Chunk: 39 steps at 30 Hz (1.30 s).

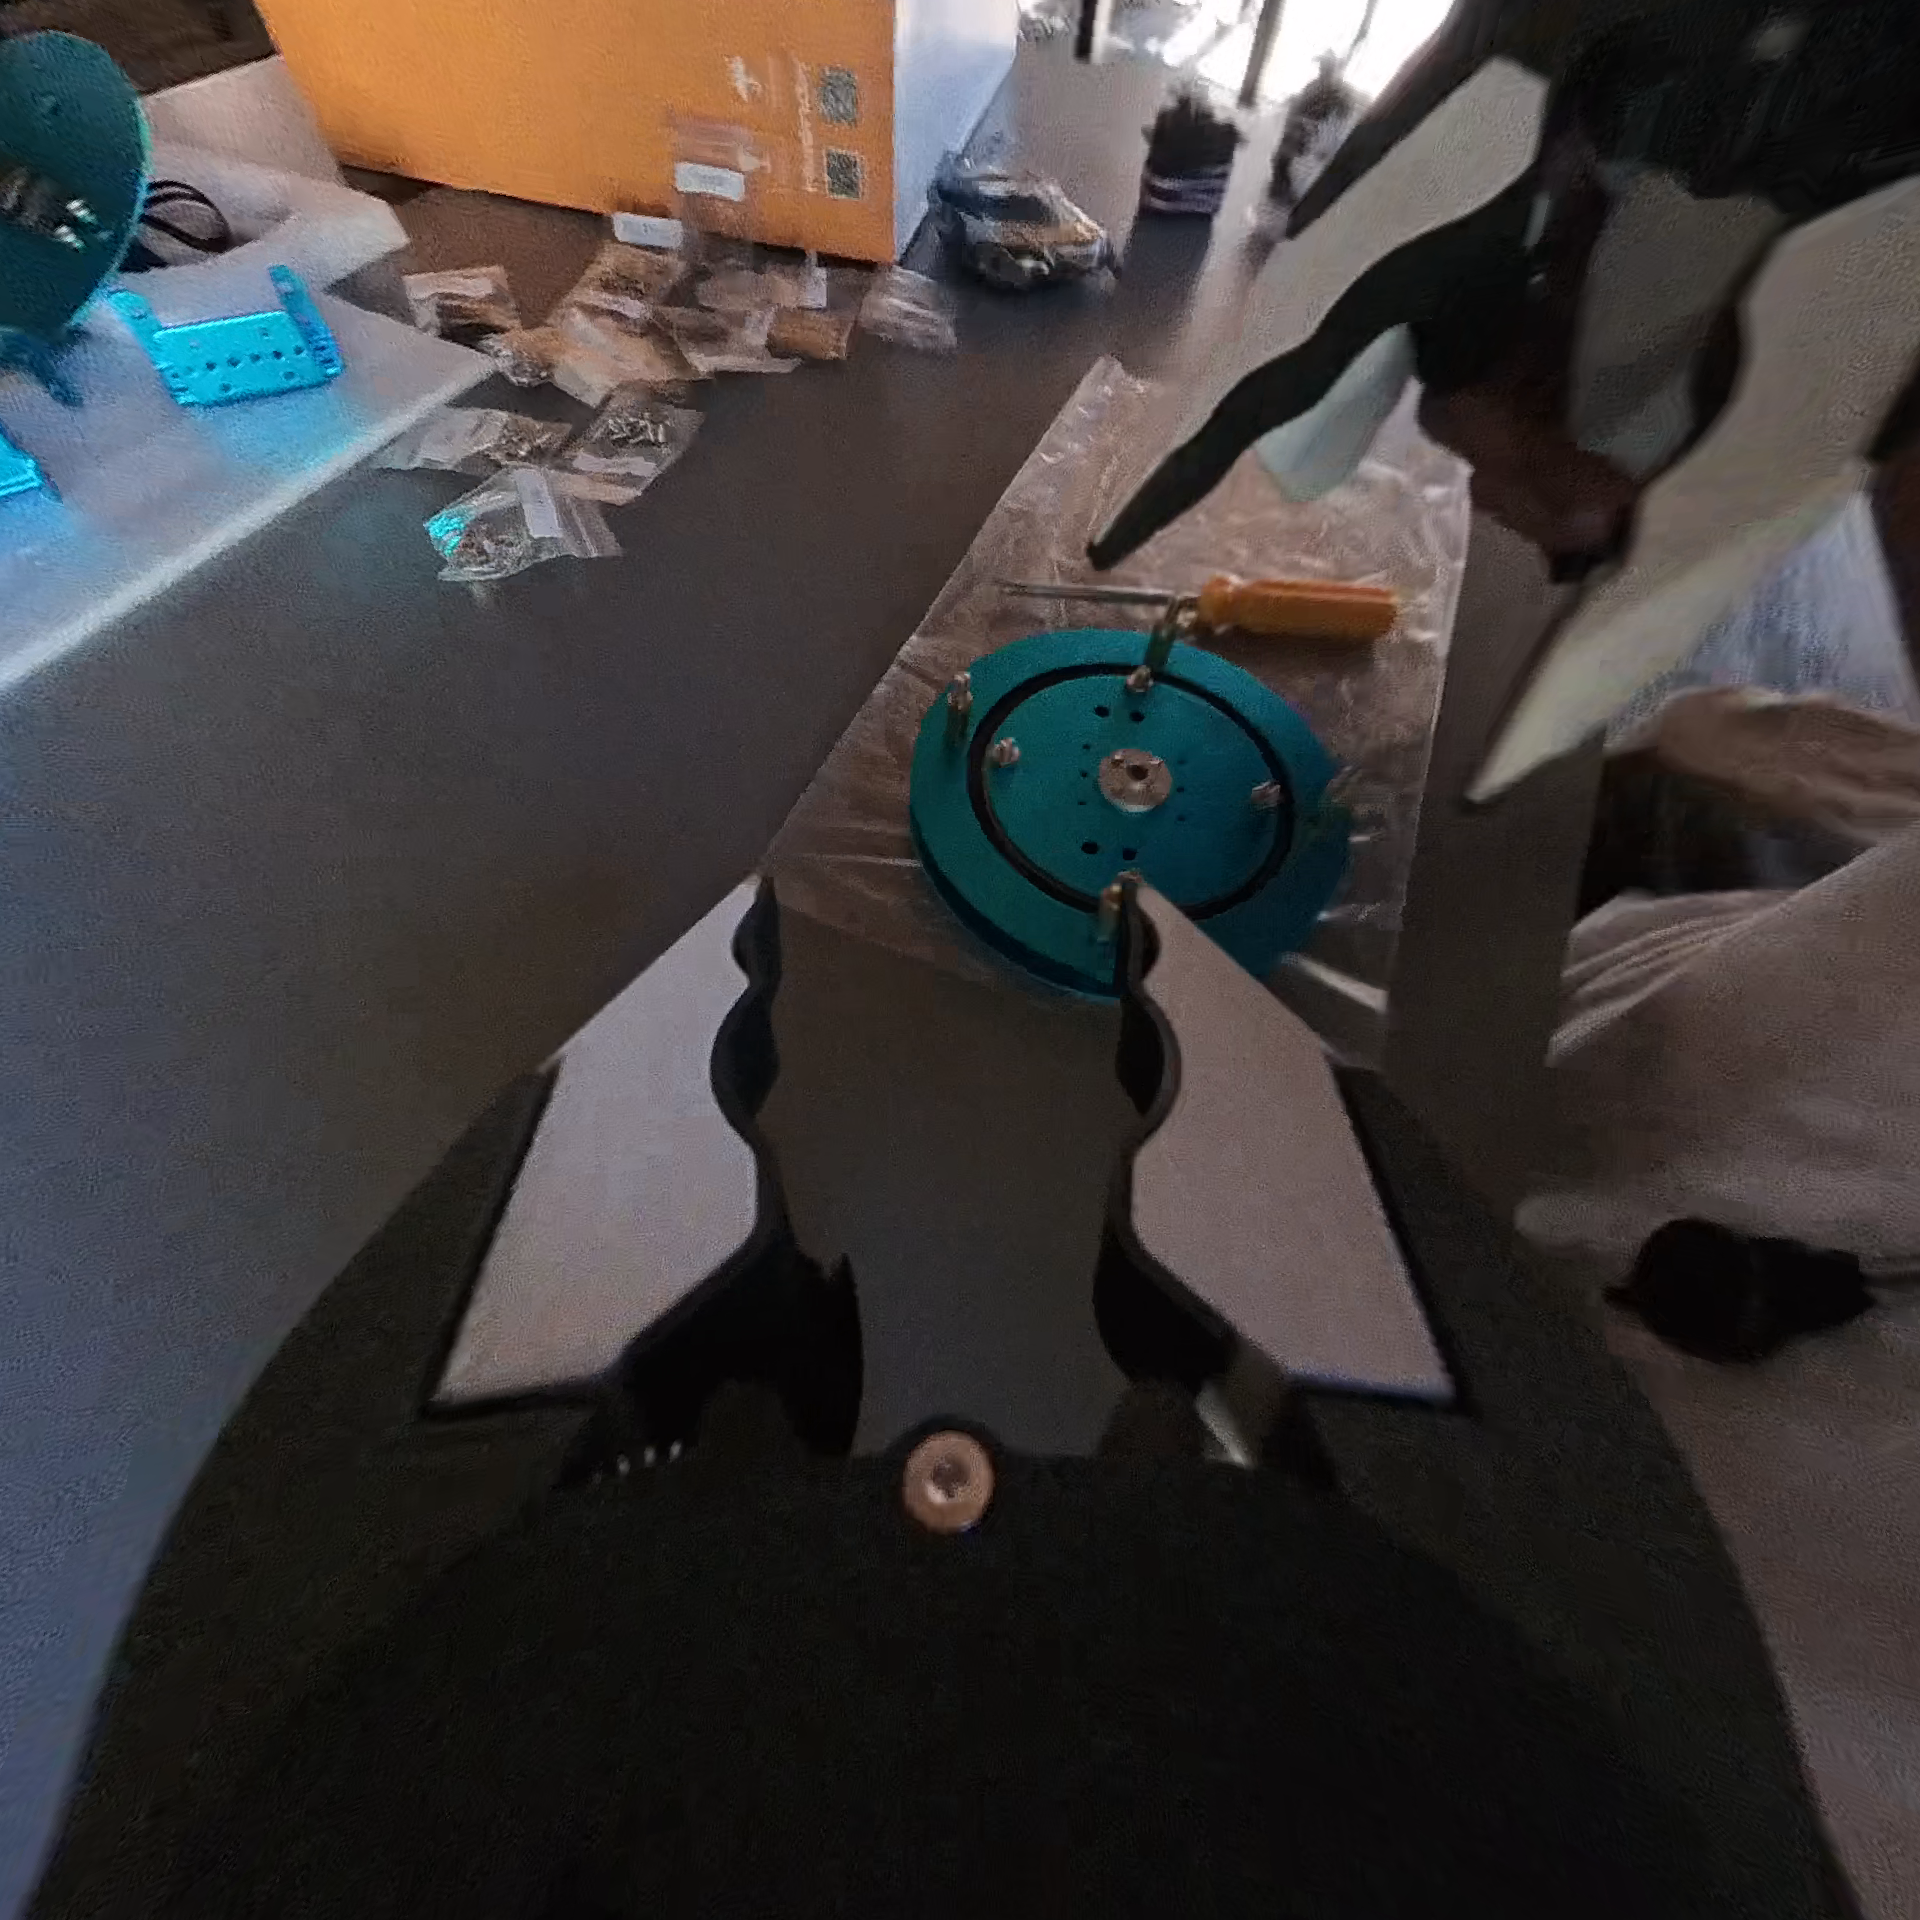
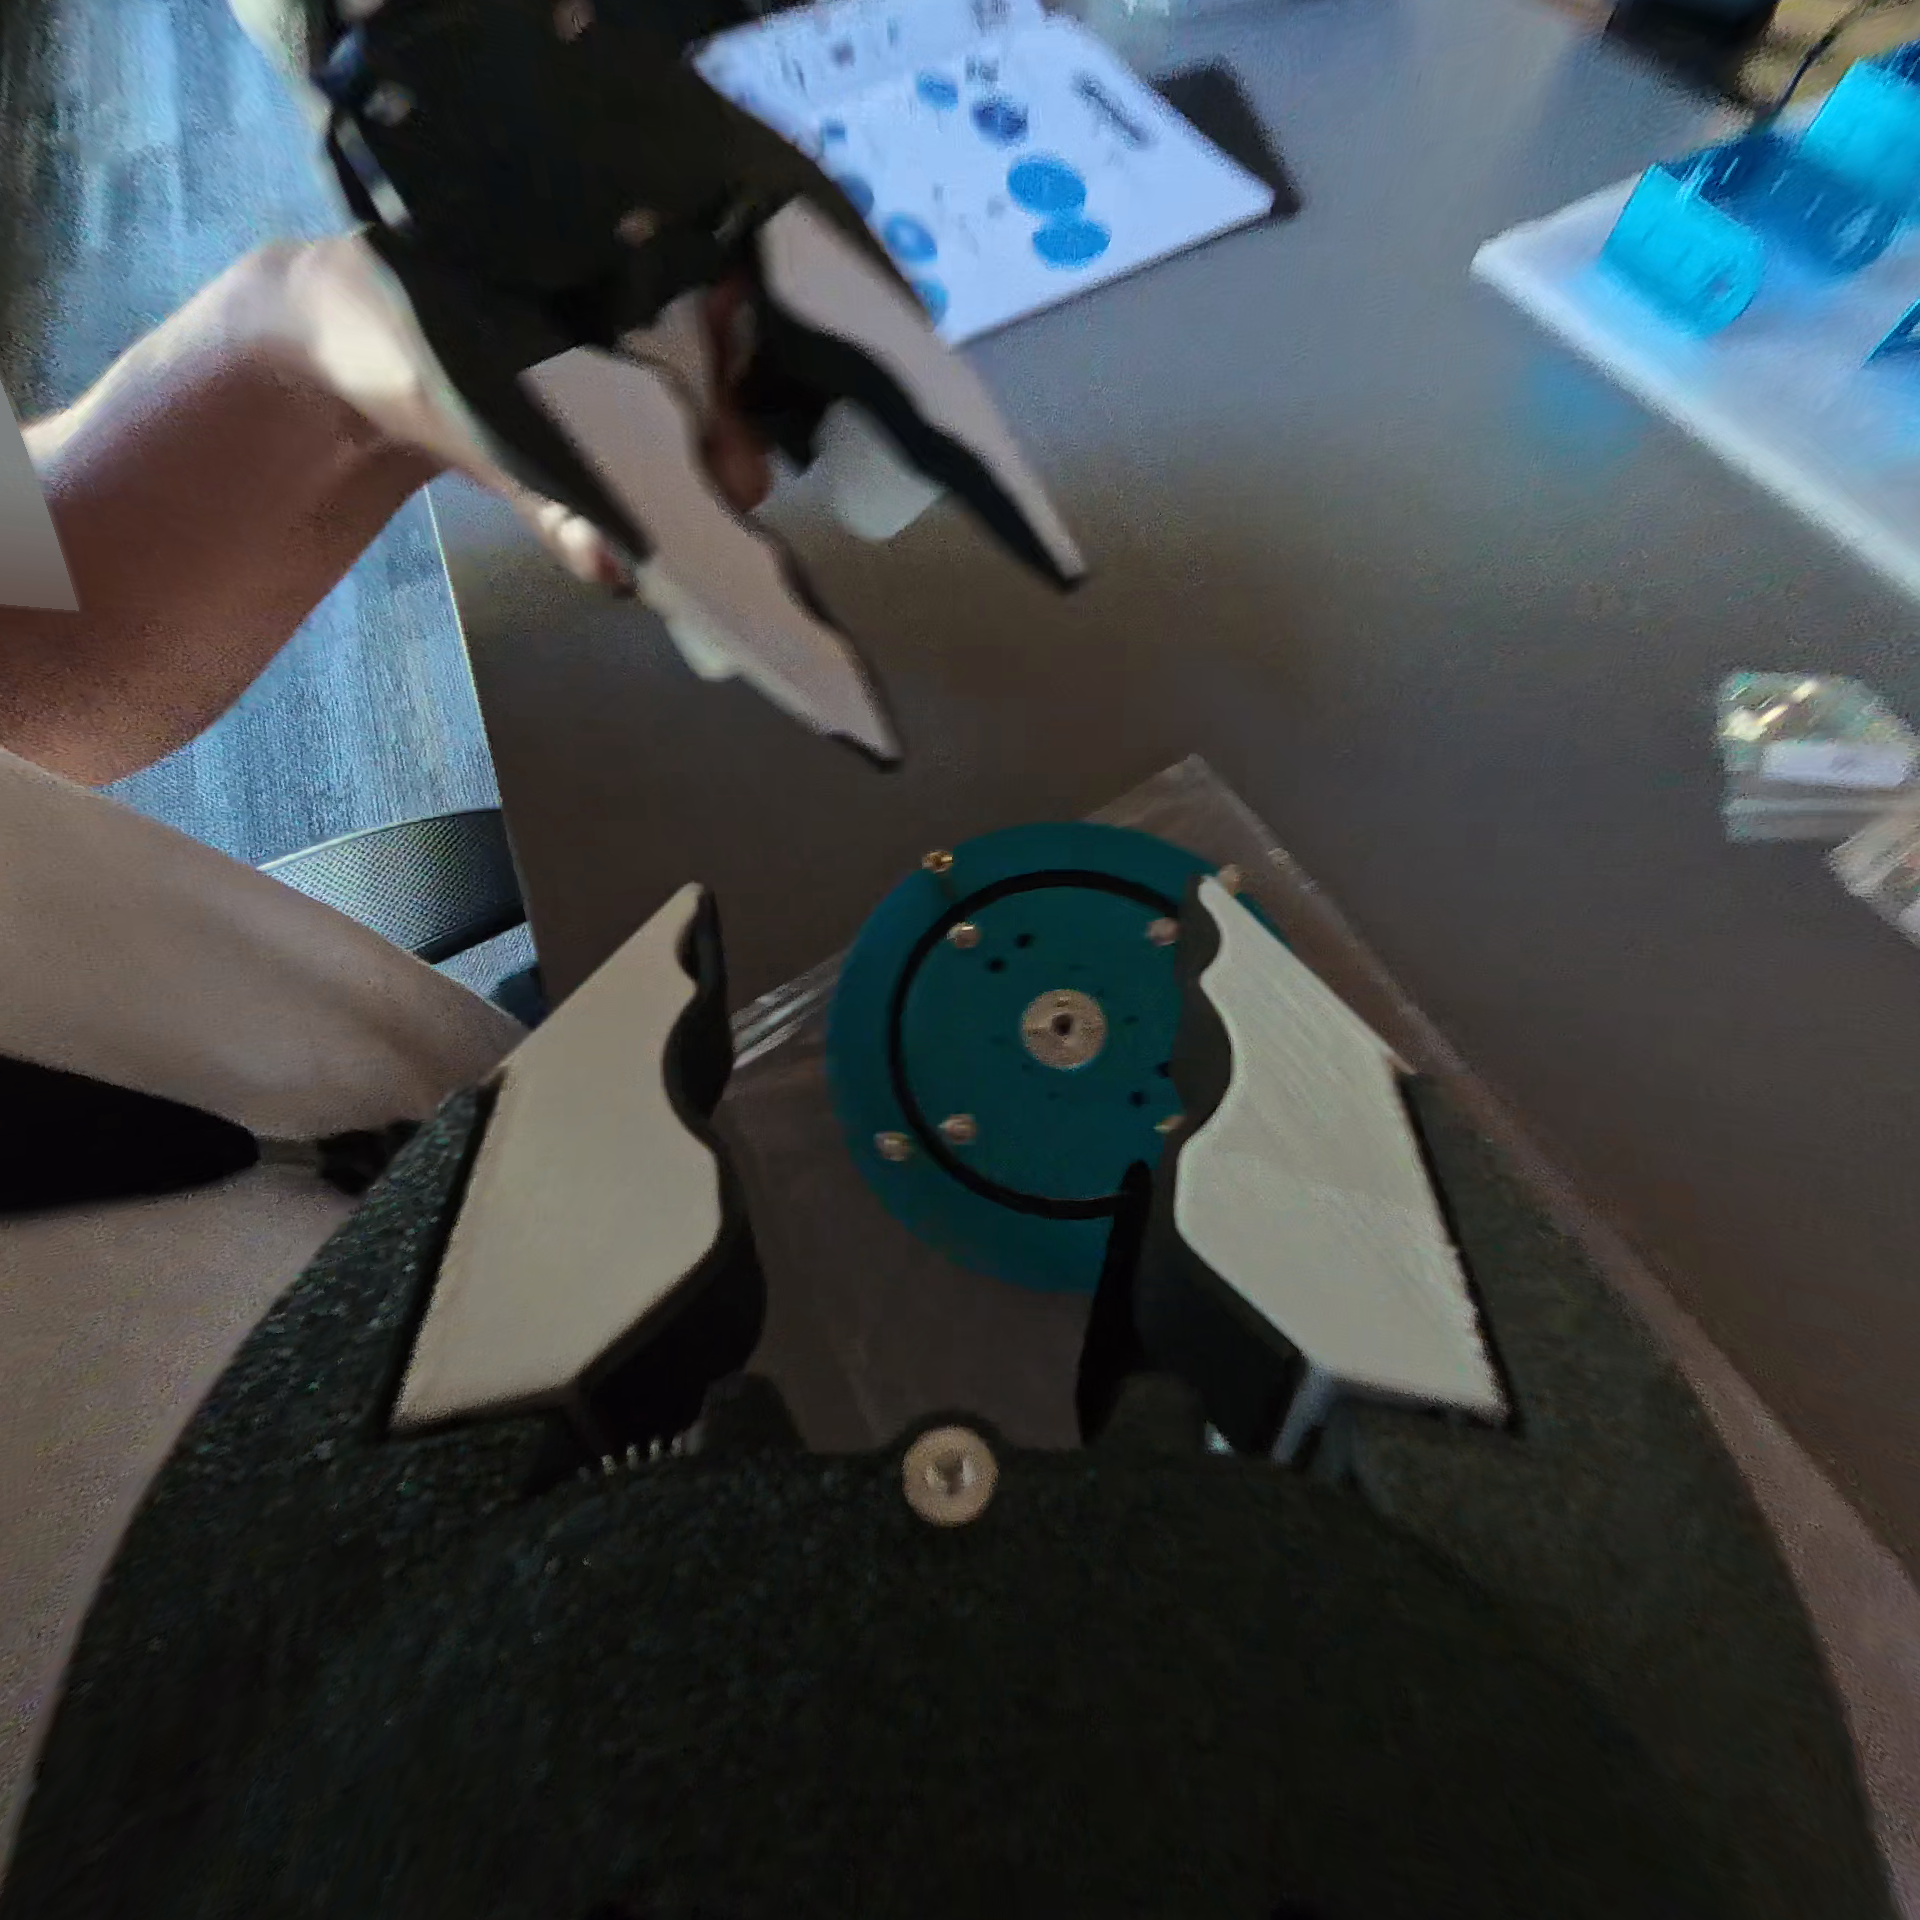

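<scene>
1. Nearest in the left wrist view is the left gripper [image 1: 948, 894], its two fingers spread apart and holding nothing. Dark table [image 1: 520, 935] shows through the gap between them.

2. Just beyond its fingertips, and slightly to the right of them, lies a teal round disc [image 1: 1127, 821], flat on a clear plastic sheet [image 1: 1247, 499]. The tip of the gripper's right-hand finger overlaps the disc's near edge; whether it touches cannot be told.

3. The disc has a black ring groove, a silver hub at its centre and several small brass posts standing upright around it.

4. In the right wrist view the right gripper [image 2: 951, 894] is also spread wide and empty. The same disc [image 2: 1029, 1049] shows between its fingers, towards the right-hand one, which hides part of the disc's edge. It appears to hover over the disc, not grip it.

5. Both grippers are near the disc. The right one looks more squarely over it, while the left comes at it from the side.

6. Past the disc lies a screwdriver [image 1: 1247, 608] with an orange handle, its long axis running across the left wrist view, handle to the right.

7. Farther off on the table are small clear bags of hardware [image 1: 582, 416], blue metal brackets [image 1: 244, 348] on a white sheet, and an orange box [image 1: 582, 104].

8. The right wrist view shows a printed instruction sheet [image 2: 997, 156] far across the table.
</scene>
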Tool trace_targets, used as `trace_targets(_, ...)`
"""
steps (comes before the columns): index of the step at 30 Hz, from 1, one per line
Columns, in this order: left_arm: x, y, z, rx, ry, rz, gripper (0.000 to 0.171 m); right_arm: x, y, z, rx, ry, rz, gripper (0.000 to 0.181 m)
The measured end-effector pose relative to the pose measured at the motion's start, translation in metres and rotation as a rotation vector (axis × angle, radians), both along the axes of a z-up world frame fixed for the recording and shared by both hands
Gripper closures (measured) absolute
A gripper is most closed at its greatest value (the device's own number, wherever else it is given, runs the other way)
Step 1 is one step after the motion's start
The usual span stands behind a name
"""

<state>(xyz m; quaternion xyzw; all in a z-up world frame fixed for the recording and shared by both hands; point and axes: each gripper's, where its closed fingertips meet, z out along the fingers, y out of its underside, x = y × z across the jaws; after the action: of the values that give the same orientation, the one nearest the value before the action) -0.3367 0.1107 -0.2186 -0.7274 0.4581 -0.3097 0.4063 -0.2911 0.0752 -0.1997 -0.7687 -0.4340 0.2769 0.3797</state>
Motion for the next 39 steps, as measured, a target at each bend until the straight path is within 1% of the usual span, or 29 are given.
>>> trace_targets(1,0.000,-0.011,0.003,-0.005,-0.039,0.043,0.110,0.004,0.003,0.003,0.024,0.032,0.050,0.103)
trace_targets(2,0.001,-0.022,0.005,0.013,-0.064,0.091,0.117,0.006,0.000,0.003,0.032,0.061,0.138,0.107)
trace_targets(4,0.002,-0.032,-0.002,0.059,-0.050,0.235,0.134,0.005,-0.007,0.001,0.016,0.104,0.319,0.100)
trace_targets(5,0.004,-0.036,-0.009,0.057,-0.021,0.295,0.134,0.005,-0.010,-0.001,0.001,0.100,0.399,0.095)
trace_targets(6,0.007,-0.039,-0.016,0.054,0.013,0.349,0.132,0.005,-0.012,-0.002,0.004,0.090,0.476,0.096)
trace_targets(8,0.016,-0.041,-0.024,0.070,0.042,0.427,0.122,0.007,-0.010,-0.004,-0.011,0.078,0.605,0.097)
trace_targets(9,0.019,-0.039,-0.028,0.065,0.053,0.468,0.120,0.008,-0.011,-0.005,-0.061,0.082,0.672,0.097)
trace_targets(11,0.023,-0.034,-0.032,0.029,0.050,0.541,0.109,0.006,-0.014,-0.004,-0.199,0.095,0.807,0.099)
trace_targets(12,0.023,-0.030,-0.030,0.020,0.038,0.570,0.109,0.002,-0.015,-0.004,-0.245,0.090,0.865,0.097)
trace_targets(13,0.022,-0.027,-0.029,0.018,0.035,0.596,0.109,-0.001,-0.015,-0.006,-0.249,0.070,0.921,0.096)
trace_targets(15,0.016,-0.020,-0.026,0.037,0.060,0.637,0.106,-0.001,-0.013,-0.015,-0.203,-0.034,1.035,0.098)
trace_targets(17,0.014,-0.016,-0.026,0.051,0.099,0.640,0.102,-0.005,-0.009,-0.016,-0.131,-0.120,1.142,0.097)
trace_targets(20,0.021,-0.013,-0.027,0.057,0.118,0.597,0.100,-0.008,-0.015,-0.012,-0.073,-0.156,1.368,0.106)
trace_targets(22,0.024,-0.008,-0.027,0.061,0.121,0.582,0.100,-0.006,-0.018,-0.018,-0.118,-0.171,1.515,0.116)
trace_targets(24,0.026,-0.005,-0.028,0.047,0.110,0.570,0.100,-0.010,-0.014,-0.026,-0.174,-0.188,1.585,0.117)
trace_targets(25,0.027,-0.003,-0.028,0.041,0.108,0.563,0.100,-0.012,-0.013,-0.028,-0.219,-0.183,1.608,0.114)
trace_targets(27,0.027,0.002,-0.031,0.045,0.136,0.561,0.100,-0.017,-0.012,-0.028,-0.293,-0.159,1.641,0.113)
trace_targets(30,0.024,0.006,-0.034,0.033,0.156,0.573,0.100,-0.014,-0.020,-0.029,-0.395,-0.157,1.706,0.113)
trace_targets(32,0.021,0.007,-0.035,0.009,0.146,0.585,0.099,-0.012,-0.024,-0.037,-0.368,-0.193,1.722,0.116)
trace_targets(34,0.016,0.007,-0.035,0.011,0.152,0.601,0.099,-0.008,-0.025,-0.042,-0.362,-0.241,1.735,0.122)
trace_targets(38,0.006,0.000,-0.035,0.016,0.172,0.627,0.099,-0.008,-0.011,-0.037,-0.344,-0.219,1.691,0.124)
trace_targets(39,0.004,-0.002,-0.035,0.012,0.174,0.633,0.099,-0.006,-0.007,-0.035,-0.351,-0.213,1.688,0.130)
